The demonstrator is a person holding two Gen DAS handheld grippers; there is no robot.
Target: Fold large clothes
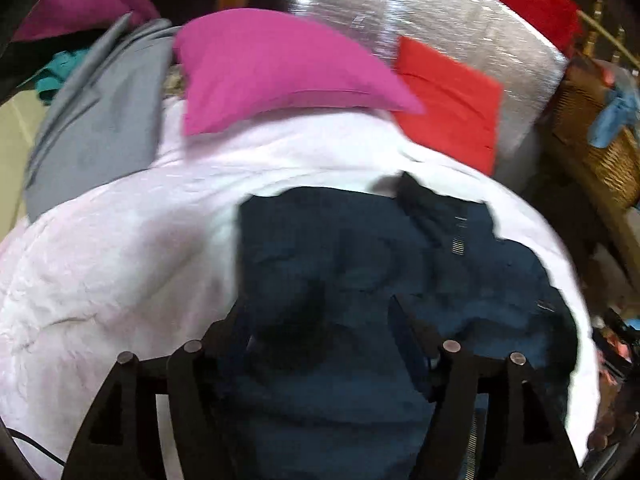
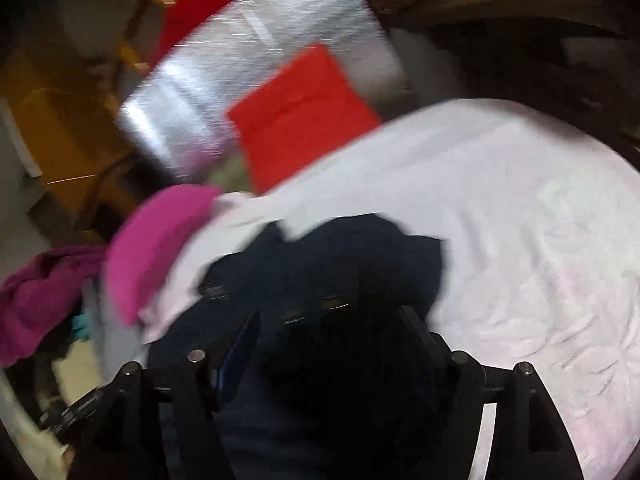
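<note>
A dark navy garment [image 1: 360, 248] lies crumpled on a white cloth-covered surface [image 1: 120, 260]. My left gripper [image 1: 324, 320] hovers just above the garment's near part, its jaws wide apart and pressing on nothing. In the right wrist view the same navy garment [image 2: 340, 248] lies bunched on the white cover [image 2: 520, 220]. My right gripper [image 2: 330, 332] hangs over it, open, with the dark fabric seen below and between its fingers. Both views are blurred.
A folded pink cloth [image 1: 272, 72] and a folded red cloth [image 1: 448, 108] lie beyond the garment, by a silver surface [image 1: 440, 12]. A grey garment [image 1: 100, 120] drapes at the left. A wicker basket [image 1: 600, 140] stands at the right. A magenta cloth [image 2: 40, 292] lies at the left.
</note>
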